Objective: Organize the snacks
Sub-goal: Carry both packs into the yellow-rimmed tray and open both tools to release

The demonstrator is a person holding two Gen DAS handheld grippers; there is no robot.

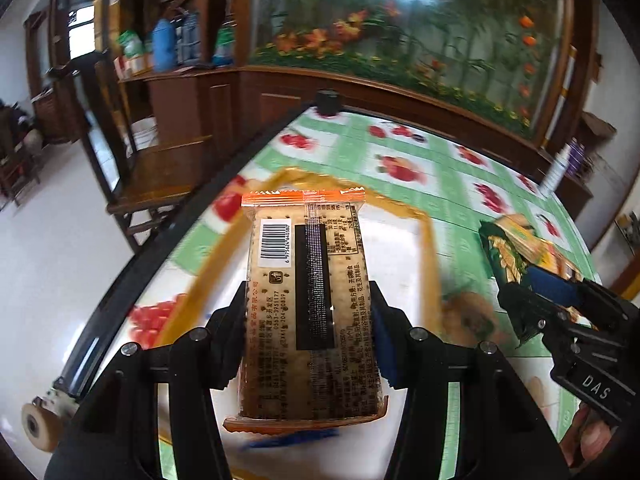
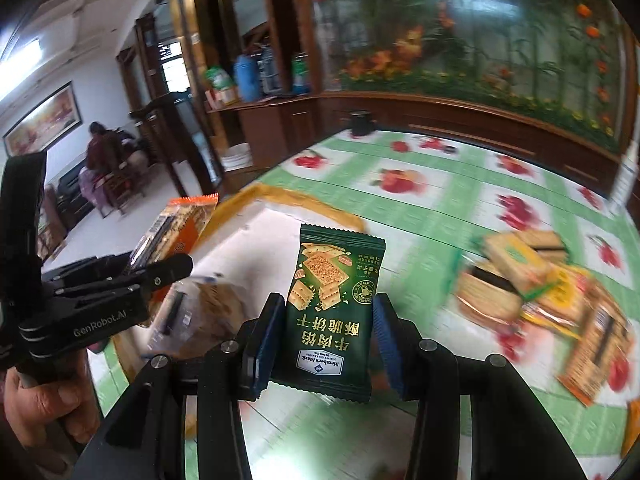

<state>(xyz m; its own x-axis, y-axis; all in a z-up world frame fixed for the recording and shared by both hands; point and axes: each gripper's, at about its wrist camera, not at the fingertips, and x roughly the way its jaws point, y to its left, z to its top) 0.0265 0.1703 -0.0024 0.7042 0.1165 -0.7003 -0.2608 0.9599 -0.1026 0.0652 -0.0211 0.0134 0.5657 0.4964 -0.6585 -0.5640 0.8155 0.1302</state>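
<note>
My left gripper [image 1: 308, 312] is shut on an orange-edged cracker packet [image 1: 308, 280], its barcode side up, held above a white tray with a yellow rim [image 1: 428, 240]. My right gripper [image 2: 328, 320] is shut on a dark green cracker packet [image 2: 332, 304], held over the table near the tray's [image 2: 316, 204] edge. The right gripper [image 1: 556, 300] with its green packet [image 1: 508, 256] shows at the right of the left wrist view. The left gripper [image 2: 160, 276] with the orange packet [image 2: 176, 228] shows at the left of the right wrist view. A blurred packet [image 2: 216, 312] lies in the tray.
A pile of several snack packets [image 2: 540, 292] lies on the green fruit-patterned tablecloth [image 2: 440, 184] to the right. A black object [image 2: 360, 122] stands at the table's far edge. Wooden cabinets [image 1: 192, 108] and a flower mural [image 2: 480, 40] are behind. A person [image 2: 102, 156] sits far left.
</note>
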